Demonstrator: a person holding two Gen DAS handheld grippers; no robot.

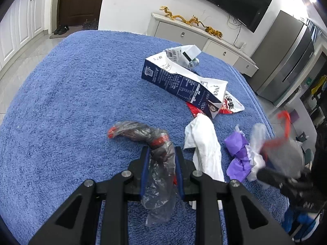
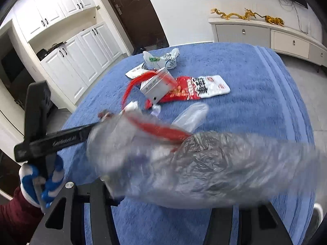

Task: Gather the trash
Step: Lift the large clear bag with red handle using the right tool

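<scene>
At the bottom of the left wrist view my left gripper point(image 1: 161, 163) pinches the twisted clear trash bag point(image 1: 157, 153). My right gripper point(image 1: 271, 175), lower right, carries more bag film; whether it grips I cannot tell. Tissue point(image 1: 202, 145), then a milk carton point(image 1: 179, 81), lie higher on the blue towel point(image 1: 71, 102).

I note a rough blue pile cloth point(image 1: 71, 94), crinkled glossy clear plastic bag point(image 1: 161, 163), printed paperboard carton point(image 1: 177, 81), matt white tissue point(image 1: 204, 143).
</scene>
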